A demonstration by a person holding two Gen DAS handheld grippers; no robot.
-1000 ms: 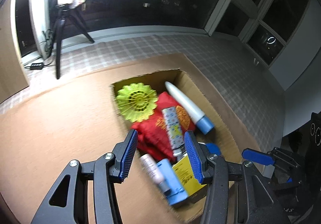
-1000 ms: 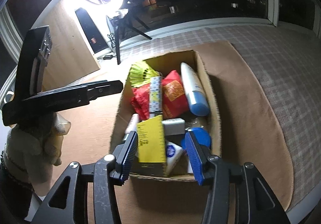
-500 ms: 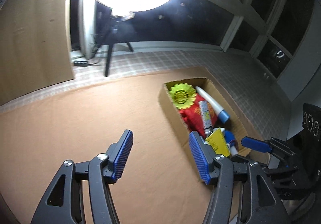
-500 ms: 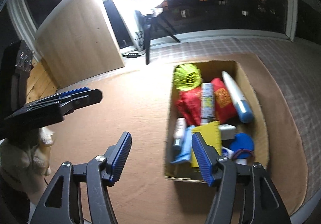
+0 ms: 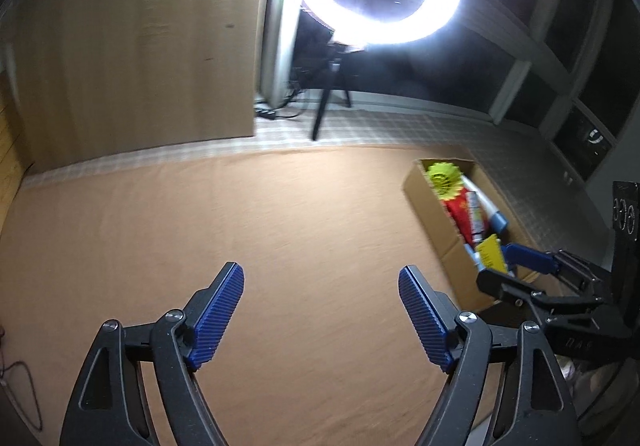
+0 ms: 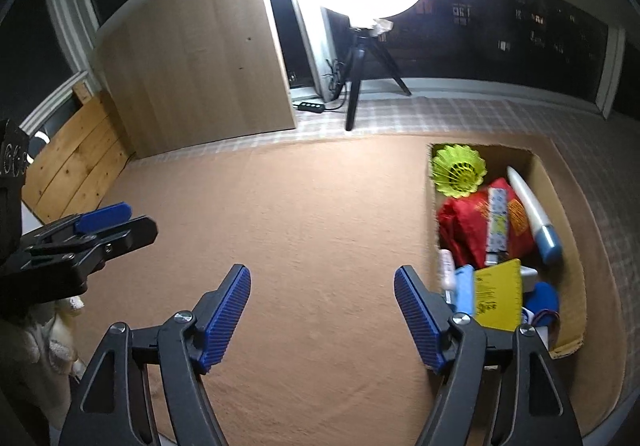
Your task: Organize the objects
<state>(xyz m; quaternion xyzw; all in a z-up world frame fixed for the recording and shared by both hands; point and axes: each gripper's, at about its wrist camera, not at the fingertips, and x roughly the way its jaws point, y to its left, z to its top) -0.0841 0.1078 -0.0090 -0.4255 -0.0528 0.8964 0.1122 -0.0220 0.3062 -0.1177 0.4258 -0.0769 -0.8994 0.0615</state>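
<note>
An open cardboard box (image 6: pixel 560 198) sits on the orange-brown mat at the right, also in the left wrist view (image 5: pixel 436 214). It holds a yellow-green shuttlecock (image 6: pixel 458 170), a red bag (image 6: pixel 468 226), a white tube with a blue cap (image 6: pixel 532 210), a yellow card (image 6: pixel 498 294) and other small items. My left gripper (image 5: pixel 320 312) is open and empty over bare mat, left of the box. My right gripper (image 6: pixel 322 312) is open and empty, its right finger beside the box's left wall.
A ring light on a tripod (image 6: pixel 360 58) stands beyond the mat on checked flooring. A wooden panel (image 6: pixel 192 74) leans at the back left. A power strip (image 6: pixel 310 107) lies by the tripod. The mat (image 6: pixel 304 214) is bare in the middle.
Both grippers have pulled back and swung left, away from above the box, and opened wider. The box now lies at the right of both views.
</note>
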